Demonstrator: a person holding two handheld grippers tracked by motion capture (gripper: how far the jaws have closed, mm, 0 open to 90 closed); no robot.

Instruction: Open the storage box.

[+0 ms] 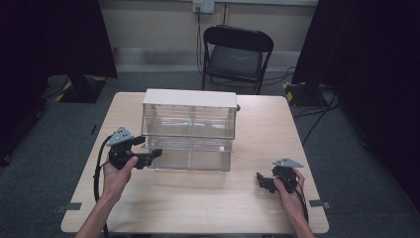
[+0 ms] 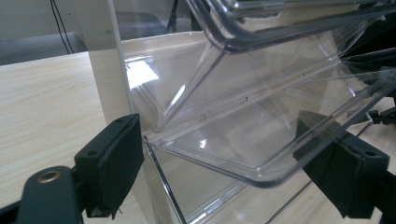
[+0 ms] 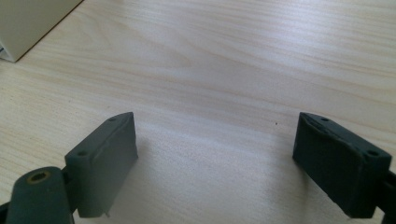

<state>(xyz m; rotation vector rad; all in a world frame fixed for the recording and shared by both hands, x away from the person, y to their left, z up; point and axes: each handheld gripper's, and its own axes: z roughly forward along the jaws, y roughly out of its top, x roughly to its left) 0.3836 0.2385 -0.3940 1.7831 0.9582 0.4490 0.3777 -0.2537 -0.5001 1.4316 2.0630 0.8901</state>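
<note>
Nearest the camera, the left gripper (image 1: 148, 157) sits at the near left corner of the clear drawer cabinet (image 1: 188, 130), its jaws spread apart around the corner of the pulled-out lower drawer (image 2: 243, 140) without pressing on it. The cabinet stands mid-table, towards the far edge of the wooden table (image 1: 208, 203). The right gripper (image 1: 261, 181) rests at the near right, well apart from the cabinet, jaws wide apart over bare wood.

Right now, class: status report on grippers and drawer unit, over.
Left gripper open around lower clear drawer. Right gripper open, empty, over table. Nothing obstructing.
</note>
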